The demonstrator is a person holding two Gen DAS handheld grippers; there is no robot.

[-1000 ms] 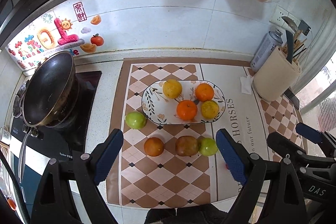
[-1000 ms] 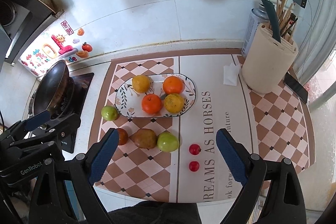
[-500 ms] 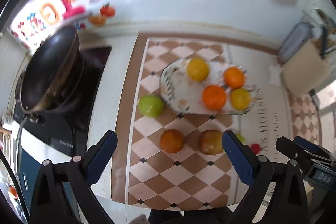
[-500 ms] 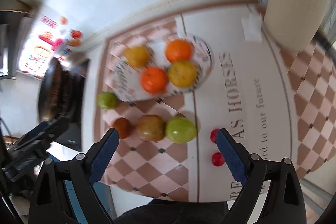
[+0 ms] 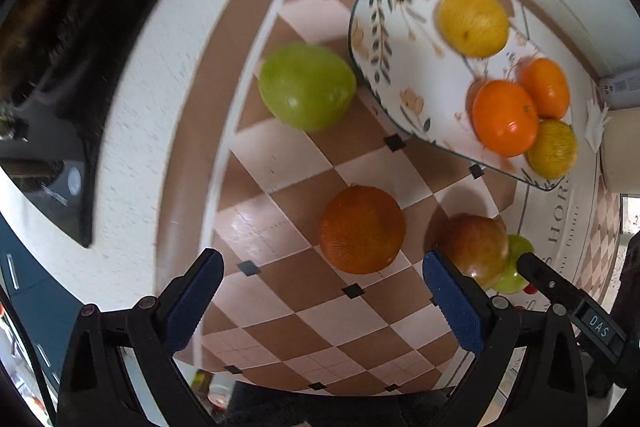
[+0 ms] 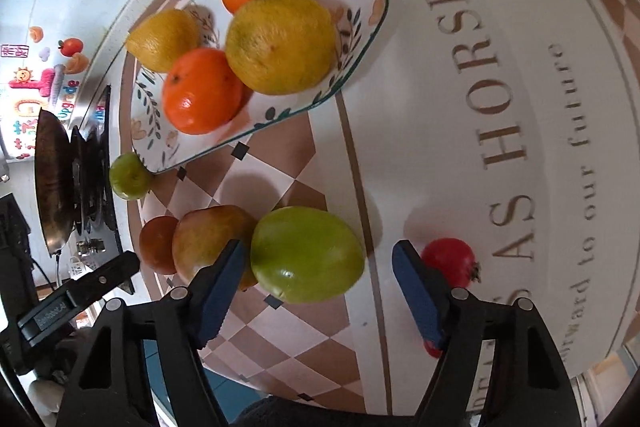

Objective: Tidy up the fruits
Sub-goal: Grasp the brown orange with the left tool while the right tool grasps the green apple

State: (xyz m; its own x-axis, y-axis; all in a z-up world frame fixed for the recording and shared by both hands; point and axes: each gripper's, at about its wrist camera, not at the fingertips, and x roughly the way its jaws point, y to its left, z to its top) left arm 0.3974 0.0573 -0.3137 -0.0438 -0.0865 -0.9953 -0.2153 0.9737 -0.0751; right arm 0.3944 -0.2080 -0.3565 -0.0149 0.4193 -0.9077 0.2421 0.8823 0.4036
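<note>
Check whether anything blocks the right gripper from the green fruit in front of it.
Nothing visible does. The right gripper is open, and the green fruit sits just ahead between its fingers; the russet fruit beside it crowds the left finger.

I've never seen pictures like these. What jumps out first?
Probably the flowered plate heaped with four orange and yellow citrus fruits. Next, the big green apple lying on the checkered mat, just ahead of the open right gripper. The open left gripper faces a dark orange below the plate.
</note>
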